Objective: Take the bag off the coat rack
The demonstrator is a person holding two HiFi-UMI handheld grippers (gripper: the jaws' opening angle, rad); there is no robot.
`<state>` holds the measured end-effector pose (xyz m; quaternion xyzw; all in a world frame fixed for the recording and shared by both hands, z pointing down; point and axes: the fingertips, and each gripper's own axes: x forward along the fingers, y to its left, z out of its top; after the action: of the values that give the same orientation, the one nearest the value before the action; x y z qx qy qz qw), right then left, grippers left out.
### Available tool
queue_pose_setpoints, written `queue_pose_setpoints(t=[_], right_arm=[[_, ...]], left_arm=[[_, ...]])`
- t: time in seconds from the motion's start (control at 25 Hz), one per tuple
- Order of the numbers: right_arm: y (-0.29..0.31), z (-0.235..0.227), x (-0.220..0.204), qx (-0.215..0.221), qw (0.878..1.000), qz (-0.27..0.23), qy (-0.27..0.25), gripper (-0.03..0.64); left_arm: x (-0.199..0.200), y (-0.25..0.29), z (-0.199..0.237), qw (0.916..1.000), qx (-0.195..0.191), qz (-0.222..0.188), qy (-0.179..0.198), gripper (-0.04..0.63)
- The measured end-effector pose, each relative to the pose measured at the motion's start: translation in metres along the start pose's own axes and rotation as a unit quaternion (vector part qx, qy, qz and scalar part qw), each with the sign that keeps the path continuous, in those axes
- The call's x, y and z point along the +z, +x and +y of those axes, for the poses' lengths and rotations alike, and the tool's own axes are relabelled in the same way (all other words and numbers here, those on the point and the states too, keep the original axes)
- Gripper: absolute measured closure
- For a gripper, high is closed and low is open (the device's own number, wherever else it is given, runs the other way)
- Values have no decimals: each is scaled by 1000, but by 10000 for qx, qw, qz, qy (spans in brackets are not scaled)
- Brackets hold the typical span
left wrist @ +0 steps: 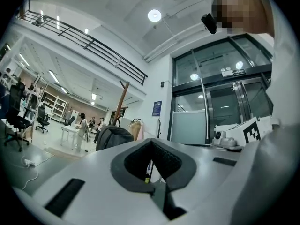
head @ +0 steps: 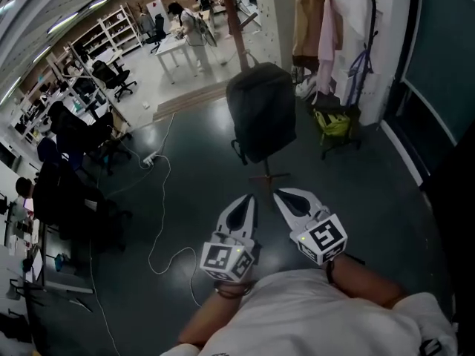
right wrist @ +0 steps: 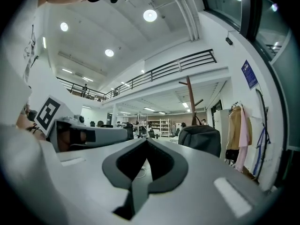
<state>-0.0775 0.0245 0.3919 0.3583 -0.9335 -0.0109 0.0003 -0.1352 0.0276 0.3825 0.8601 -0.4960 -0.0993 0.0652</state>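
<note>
Dark grey, the bag [head: 261, 110] hangs on the wooden rack [head: 231, 21], its body covering the pole's lower part, with the rack's foot [head: 269, 176] showing on the floor beneath it. It is well ahead of both tools, so the step in hand looks like the approach.

The left hand-held gripper [head: 247, 201] and the right hand-held gripper [head: 283, 196] sit side by side close to the person's body, pointing toward the bag. Each has its jaws drawn together at the tips with nothing between them.

To do this well, I would bring both forward and spread the jaws before reaching the bag. One should go for the loop or strap at the top where it meets the peg; that spot cannot be made out from here, so it needs a closer look first. The other could support the bag's body from below. Raising the bag to clear the peg, and only then drawing it away, should keep the slim rack from tipping.

Counted: one bag, one wooden rack, two hand-held grippers. A separate clothes rail [head: 349, 113] at the right carries at least three garments: tan, pink and white. One white cable [head: 165, 221] trails across the floor to the left.
</note>
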Motion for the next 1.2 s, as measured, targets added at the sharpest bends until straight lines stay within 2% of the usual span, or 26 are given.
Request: queue_pose_setpoints(t=[0.4,0.56,0.84,1.04,1.2], right_arm=[[66,-64,-6,-114,9998,103,106,621],[92,-104,-9,16,10000,55,42,621],[137,-188,-3,341,9993,20,-119,621],[154,-242,-6,532,9986,36,-63,621],[166,-276,-15,595,9982,90,56,621]], left_arm=[[-5,64,60,10000,-5,48,-71,595],[-7,109,71,10000,-25,77,13,595],[-6,207,91,9998,156,60,55,595],[-6,267,95,9994,321,18,130,595],[-14,300,108,9982,491,193,279,595]])
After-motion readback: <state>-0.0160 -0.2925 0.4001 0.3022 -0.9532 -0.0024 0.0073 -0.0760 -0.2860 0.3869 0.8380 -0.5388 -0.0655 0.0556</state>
